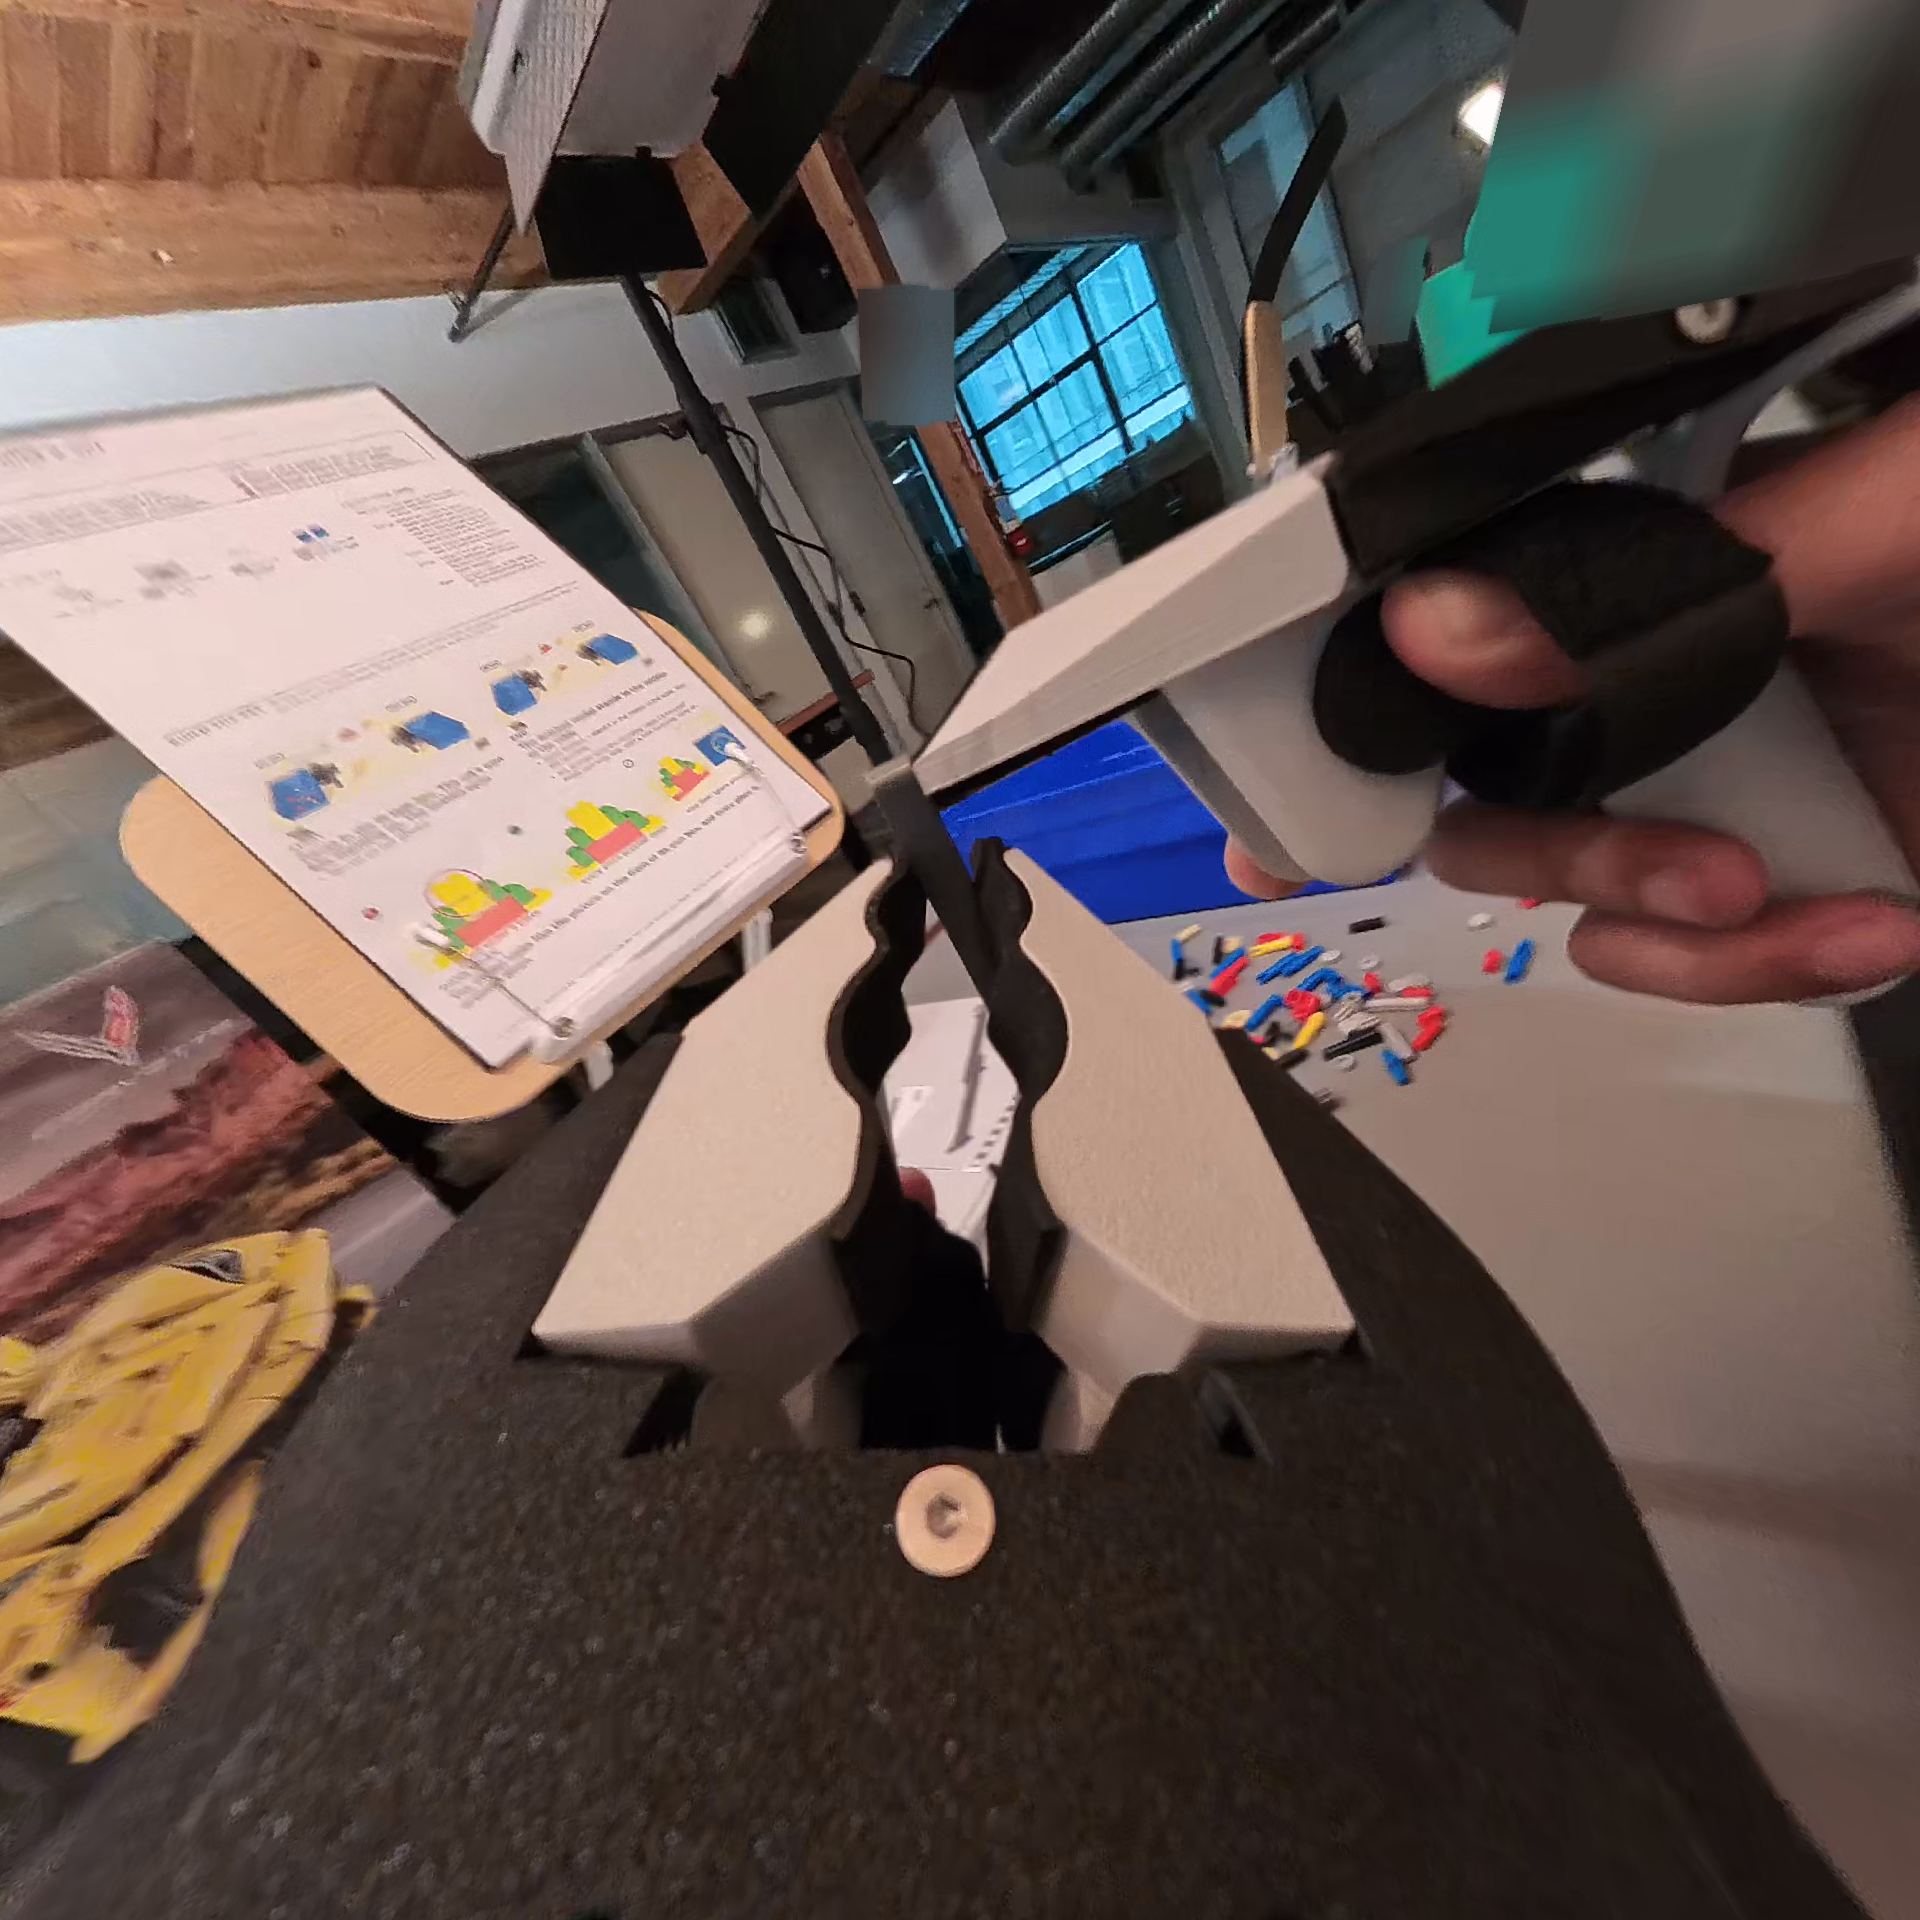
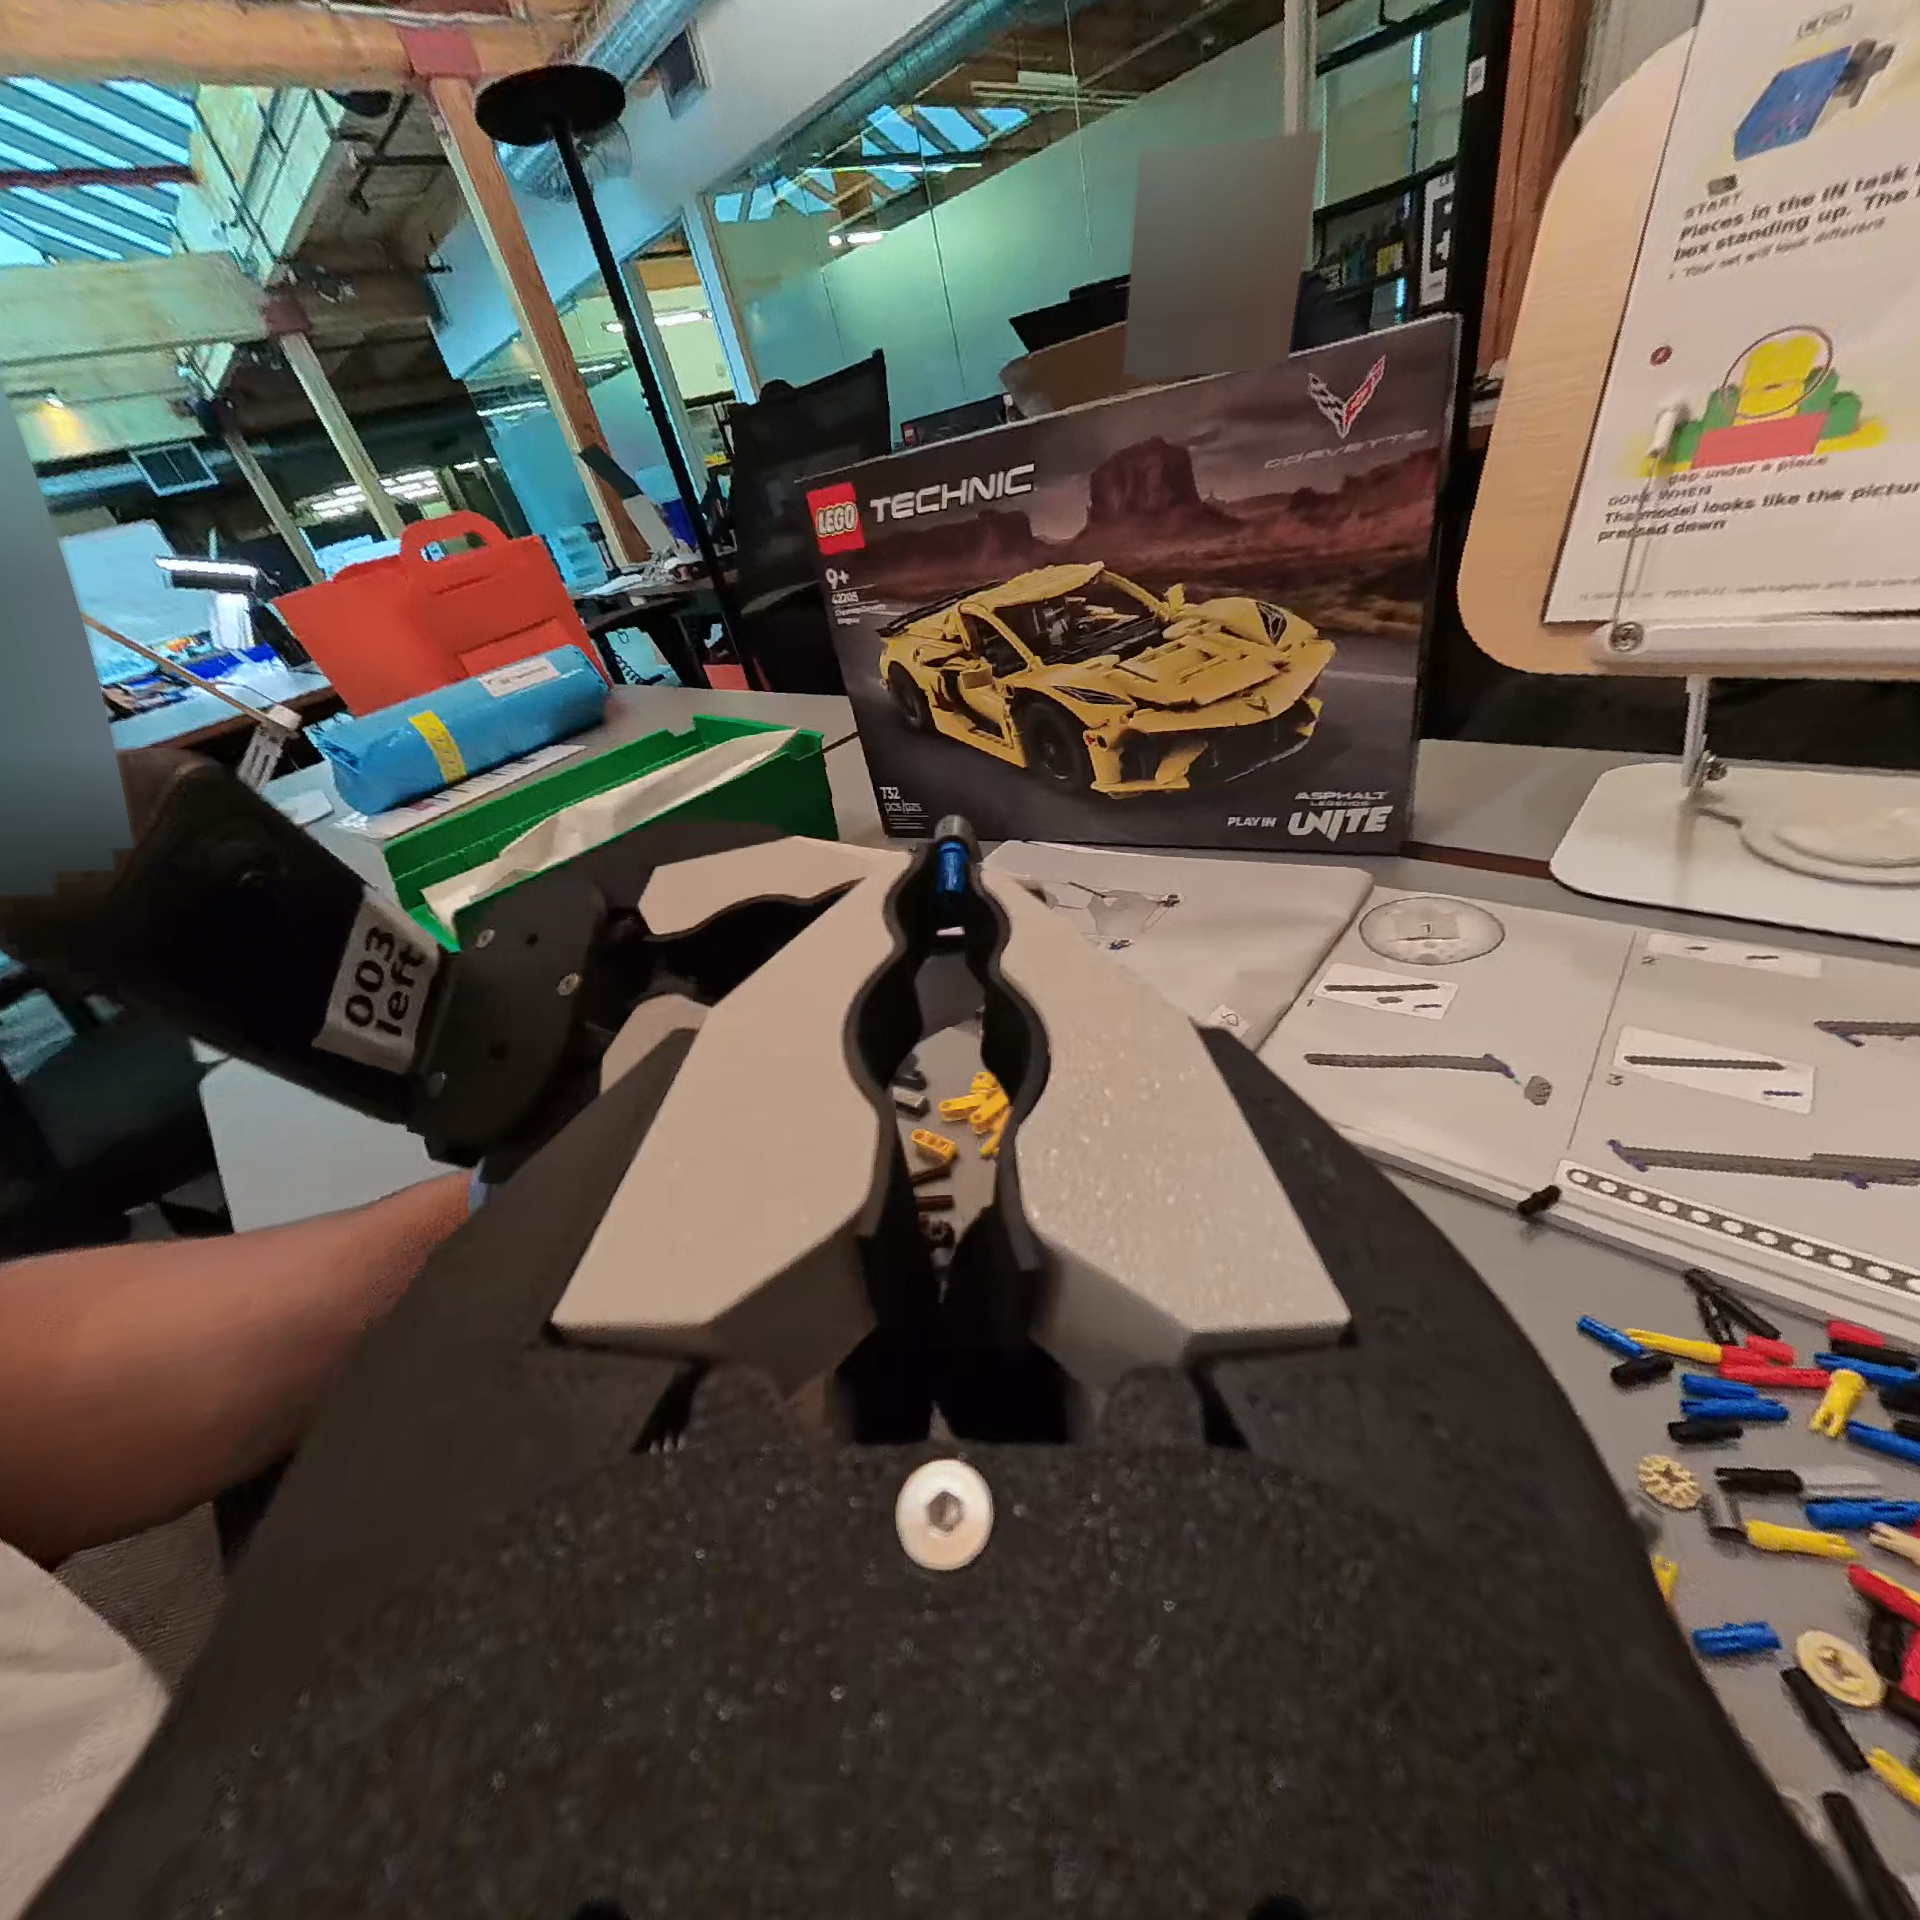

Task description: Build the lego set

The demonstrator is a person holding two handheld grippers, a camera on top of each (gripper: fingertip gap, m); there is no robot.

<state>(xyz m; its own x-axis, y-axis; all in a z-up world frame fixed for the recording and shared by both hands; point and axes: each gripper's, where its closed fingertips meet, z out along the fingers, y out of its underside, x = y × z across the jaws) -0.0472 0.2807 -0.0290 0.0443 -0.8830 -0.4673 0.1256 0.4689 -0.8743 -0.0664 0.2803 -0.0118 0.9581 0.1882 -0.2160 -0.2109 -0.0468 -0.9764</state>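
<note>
Your right tongs (image 2: 948, 883) sit nearest in their own view, pinched together on a small blue pin (image 2: 948, 871) at the very tips. Your left tongs (image 1: 940, 883) are likewise closed on a thin dark beam (image 1: 928, 831) that stands up between the tips, and the other tool's grey body, held in your right hand (image 1: 1662, 831), meets that beam's top end.

Below them lies the grey bench (image 2: 1558, 1247). A loose scatter of blue, red, yellow and black pins (image 2: 1787, 1455) spreads over its right part, and a few yellow connectors (image 2: 977, 1107) lie under the right tongs. Just beyond, the open instruction booklet (image 2: 1558, 1039) lies flat, with a grey beam with holes (image 2: 1714, 1231) on its near edge.

Farther back the set's box (image 2: 1132, 613), showing a yellow car, stands upright on the bench. A green bin (image 2: 623, 800) sits to its left, and a white stand carries a printed sheet (image 2: 1766, 312) on a wooden board to its right. A blue bin (image 1: 1081, 821) shows in the left wrist view.

Behind all this the room opens out: wooden beams, glass partitions, large windows and a black pole (image 2: 623, 343).
</note>
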